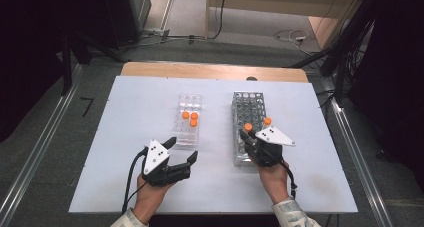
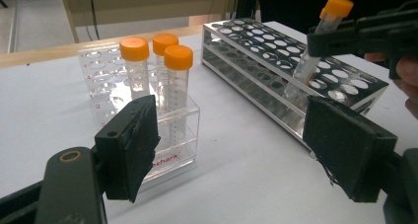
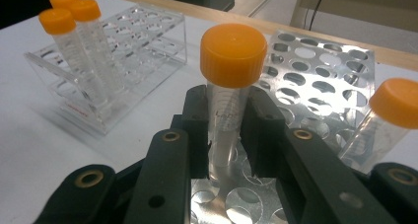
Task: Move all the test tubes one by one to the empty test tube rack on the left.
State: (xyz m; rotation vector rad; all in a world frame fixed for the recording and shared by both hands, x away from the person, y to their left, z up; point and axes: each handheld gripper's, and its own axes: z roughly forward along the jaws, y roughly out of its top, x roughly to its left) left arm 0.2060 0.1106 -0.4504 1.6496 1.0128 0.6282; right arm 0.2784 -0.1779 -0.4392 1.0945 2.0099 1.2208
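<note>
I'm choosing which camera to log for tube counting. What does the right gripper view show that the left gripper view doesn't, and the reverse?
Right gripper view alone: a second orange-capped tube leaning in the metal rack. Left gripper view alone: the open left gripper and red lettering on the clear rack. Both: three capped tubes in the clear rack, and the right gripper clamping a tube.

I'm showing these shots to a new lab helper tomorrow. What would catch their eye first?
The bright orange caps: three orange-capped clear plastic tubes stand together in the clear acrylic rack at mid-table. The right gripper is clamped on a fourth orange-capped tube over the perforated metal rack, where a fifth tube leans in a hole. The left gripper hangs open near the acrylic rack.
</note>
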